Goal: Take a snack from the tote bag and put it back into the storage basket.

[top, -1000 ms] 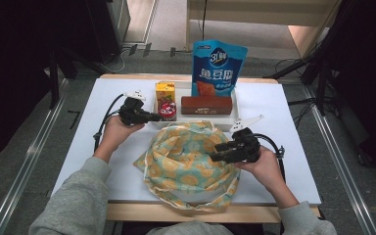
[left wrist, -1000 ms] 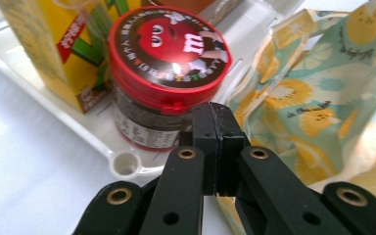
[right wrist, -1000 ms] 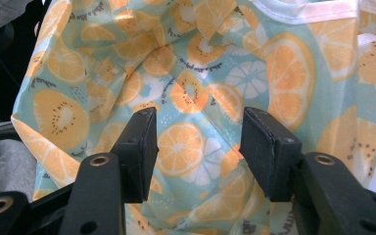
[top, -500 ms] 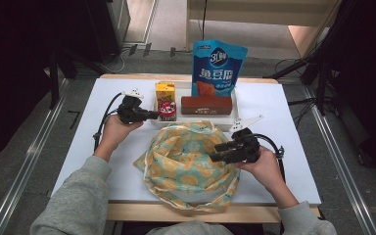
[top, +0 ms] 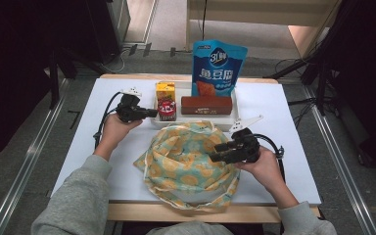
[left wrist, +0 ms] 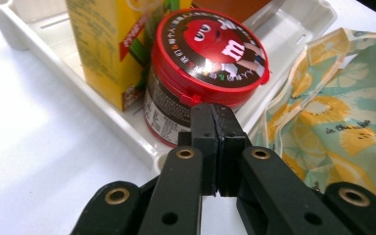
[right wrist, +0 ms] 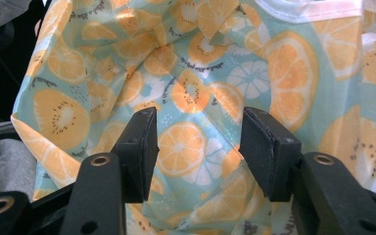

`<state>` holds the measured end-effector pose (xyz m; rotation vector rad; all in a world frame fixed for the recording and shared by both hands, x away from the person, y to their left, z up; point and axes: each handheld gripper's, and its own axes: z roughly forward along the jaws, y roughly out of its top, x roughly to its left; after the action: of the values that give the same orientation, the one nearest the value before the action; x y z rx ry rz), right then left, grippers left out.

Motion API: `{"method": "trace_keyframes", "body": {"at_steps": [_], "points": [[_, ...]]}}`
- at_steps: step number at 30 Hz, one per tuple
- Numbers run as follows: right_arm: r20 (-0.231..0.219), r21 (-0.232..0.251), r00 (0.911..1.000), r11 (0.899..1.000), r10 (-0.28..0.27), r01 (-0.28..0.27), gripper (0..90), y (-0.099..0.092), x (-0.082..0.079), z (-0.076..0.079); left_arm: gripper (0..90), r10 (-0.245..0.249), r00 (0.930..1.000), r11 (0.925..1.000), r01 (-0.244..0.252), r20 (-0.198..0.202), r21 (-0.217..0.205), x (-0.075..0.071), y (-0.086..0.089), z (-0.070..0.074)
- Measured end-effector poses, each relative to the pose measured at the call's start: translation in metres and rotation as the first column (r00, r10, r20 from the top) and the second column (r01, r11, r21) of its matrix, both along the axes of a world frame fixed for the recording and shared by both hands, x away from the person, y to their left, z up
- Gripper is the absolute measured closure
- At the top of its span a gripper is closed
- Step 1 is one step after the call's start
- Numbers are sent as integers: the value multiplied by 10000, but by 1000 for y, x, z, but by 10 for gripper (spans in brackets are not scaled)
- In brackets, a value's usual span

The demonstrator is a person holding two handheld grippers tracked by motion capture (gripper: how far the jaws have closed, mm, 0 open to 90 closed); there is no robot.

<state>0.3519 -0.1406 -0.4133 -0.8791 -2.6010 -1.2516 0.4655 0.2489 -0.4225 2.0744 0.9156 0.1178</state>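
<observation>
A fruit-print cloth bag (top: 188,161) lies open and crumpled on the white table in front of the person. My right gripper (top: 214,152) hovers over its right side, jaws open, the bag's orange-slice fabric (right wrist: 196,142) showing between them. My left gripper (top: 152,113) is shut with nothing in it, its tips just short of a red-lidded candy jar (left wrist: 208,63) that stands in a white tray (left wrist: 103,115). Behind the jar in the tray stands a yellow juice carton (top: 165,90), and a brown box (top: 206,105) lies to its right.
A blue snack pouch (top: 218,66) stands upright behind the tray. Cables trail from both grippers across the table. The table's front edge (top: 186,210) runs just below the bag.
</observation>
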Motion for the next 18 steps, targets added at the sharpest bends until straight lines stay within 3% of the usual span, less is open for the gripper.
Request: {"method": "trace_keyframes", "body": {"at_steps": [10, 18], "points": [[7, -28, 10000, 10000, -5, 5, 498, 0, 0, 0, 876, 444, 9989, 9990, -443, -165, 56, 3, 3, -1], [3, -7, 10000, 10000, -24, 24, 499, 0, 0, 0, 798, 155, 9980, 9999, -155, -608, 0, -3, 1, 4]]}}
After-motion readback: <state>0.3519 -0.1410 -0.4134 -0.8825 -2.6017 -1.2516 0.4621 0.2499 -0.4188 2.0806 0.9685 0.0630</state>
